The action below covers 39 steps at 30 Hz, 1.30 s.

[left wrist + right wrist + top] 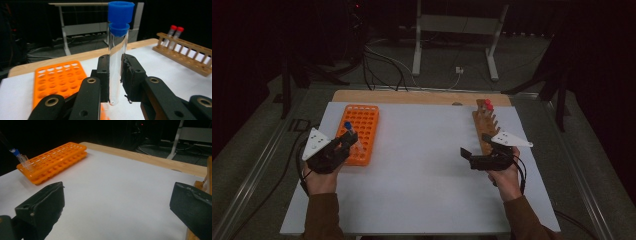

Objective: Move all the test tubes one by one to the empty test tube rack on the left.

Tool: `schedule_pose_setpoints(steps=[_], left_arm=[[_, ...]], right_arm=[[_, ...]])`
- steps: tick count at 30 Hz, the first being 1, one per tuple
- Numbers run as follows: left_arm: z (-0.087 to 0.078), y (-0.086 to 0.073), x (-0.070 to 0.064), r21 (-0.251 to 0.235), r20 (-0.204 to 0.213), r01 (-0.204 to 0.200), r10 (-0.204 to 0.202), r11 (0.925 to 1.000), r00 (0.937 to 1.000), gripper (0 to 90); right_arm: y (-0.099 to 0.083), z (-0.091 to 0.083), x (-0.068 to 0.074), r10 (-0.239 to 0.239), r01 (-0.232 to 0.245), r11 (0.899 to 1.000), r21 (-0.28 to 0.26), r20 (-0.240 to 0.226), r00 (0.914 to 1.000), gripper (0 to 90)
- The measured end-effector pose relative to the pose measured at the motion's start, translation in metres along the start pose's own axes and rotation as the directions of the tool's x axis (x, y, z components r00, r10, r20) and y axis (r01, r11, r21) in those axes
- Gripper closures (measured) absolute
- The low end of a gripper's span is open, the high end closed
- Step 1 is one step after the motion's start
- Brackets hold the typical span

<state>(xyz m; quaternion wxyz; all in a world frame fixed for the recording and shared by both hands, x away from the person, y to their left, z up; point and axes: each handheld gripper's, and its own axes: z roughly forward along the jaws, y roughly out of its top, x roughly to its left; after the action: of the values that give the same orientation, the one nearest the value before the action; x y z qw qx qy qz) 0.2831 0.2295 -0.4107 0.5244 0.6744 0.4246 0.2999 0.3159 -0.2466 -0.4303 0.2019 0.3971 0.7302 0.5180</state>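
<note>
A dark room surrounds a white table (422,190). Just beside the orange rack (362,131), at its near edge, the left gripper (115,80) clamps a clear, round-bottomed glass tube (117,67) with a blue cap (121,15), upright. Next comes, probably, lowering it into a hole. Far right of the rack, the right gripper (117,207) gapes empty by the wooden rack (486,127).

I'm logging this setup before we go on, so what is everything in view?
Test tube: one, clear with blue cap, upright in the left claw.
Orange rack: one, far left of the table.
Wooden rack: one, brown, right side.
Red-capped tubes: two, far end of the wooden rack.
Table: one, white top, wooden far edge.
Metal frame: one, grey, on the floor beyond.
Left claw: black, shut on the test tube.
Right claw: black, open, over the table.
</note>
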Motion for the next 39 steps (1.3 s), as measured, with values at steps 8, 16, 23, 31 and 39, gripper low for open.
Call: schedule_pose_setpoints(steps=[8,16,23,31,39], left_arm=[[-0.01,-0.009,0.018,-0.023,-0.099,0.014,-0.016,0.9996,0.9949,76.8],[-0.012,-0.018,0.029,-0.032,-0.173,0.027,-0.032,0.9991,0.9845,76.8],[-0.004,-0.033,0.035,0.02,-0.208,0.034,-0.029,0.9992,0.9776,76.8],[0.007,-0.052,0.041,0.082,-0.221,0.066,-0.046,0.9945,0.9741,76.8],[0.013,-0.061,0.041,0.132,-0.204,0.076,-0.048,0.9883,0.9778,76.8]], right_arm=[[0.0,0.0,0.0,0.002,-0.002,1.0,-0.002,0.003,1.0,0.2],[0.0,0.0,0.0,0.0,0.0,1.0,-0.003,0.002,1.0,0.2],[0.0,-0.001,0.001,-0.001,0.001,1.0,-0.005,-0.002,1.0,0.2],[0.0,-0.002,0.001,0.001,-0.001,1.0,-0.007,-0.005,1.0,0.2],[0.0,-0.002,0.001,0.001,-0.001,1.0,-0.007,-0.005,1.0,0.2]])
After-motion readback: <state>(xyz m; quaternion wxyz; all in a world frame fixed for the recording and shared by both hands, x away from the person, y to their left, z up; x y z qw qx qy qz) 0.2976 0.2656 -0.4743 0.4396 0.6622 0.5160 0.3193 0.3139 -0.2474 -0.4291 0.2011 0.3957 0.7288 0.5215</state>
